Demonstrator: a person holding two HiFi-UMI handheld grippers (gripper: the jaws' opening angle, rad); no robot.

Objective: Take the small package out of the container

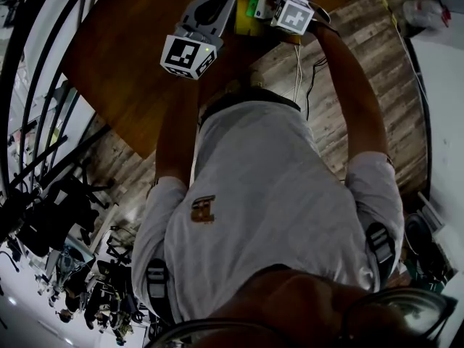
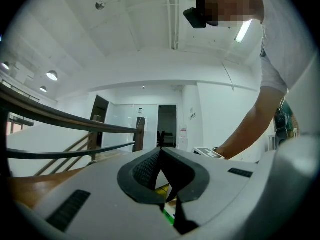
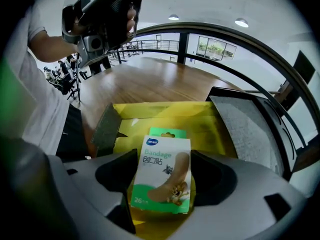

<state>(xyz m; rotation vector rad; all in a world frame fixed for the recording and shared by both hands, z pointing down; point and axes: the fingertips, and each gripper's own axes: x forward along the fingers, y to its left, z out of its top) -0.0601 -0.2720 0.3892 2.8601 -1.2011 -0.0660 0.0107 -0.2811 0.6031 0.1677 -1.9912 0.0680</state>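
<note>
Item 1: bandage box [image 3: 162, 176]. Small pkg, white front w/ green band at bottom and green top edge, printed "Bandage" plus a cartoon plaster strip. Loc: inside the yellow container [image 3: 216, 134], front face toward the right gripper view, directly between that tool's jaws.

Item 2: yellow container. Open top, yellow walls and floor. Sits on the desk [image 3: 150, 81], at the top edge of the head view.

Item 3: right hand-held gripper [image 3: 167, 129]. Angled steeply down into the container. Jaws spread wide, one each side of the bandage box. Gap shows on both sides, so pads not touching pkg. Its marker cube [image 1: 292, 13] sits over the container in the head view.

Item 4: left hand-held gripper [image 2: 161, 156]. Held about level above the desk, left of the container. Jaws pressed together, nothing between them.

Item 5: desk. Round, brown wood top.

Item 6: handrail [image 3: 225, 36]. Dark, curved, runs beyond the desk's far side.

Item 7: floor [image 1: 348, 85]. Wood planks, w/ cables trailing down from the desk edge.

Item 8: person [image 1: 268, 194]. White short-sleeve shirt, both arms stretched fwd over the desk.
</note>
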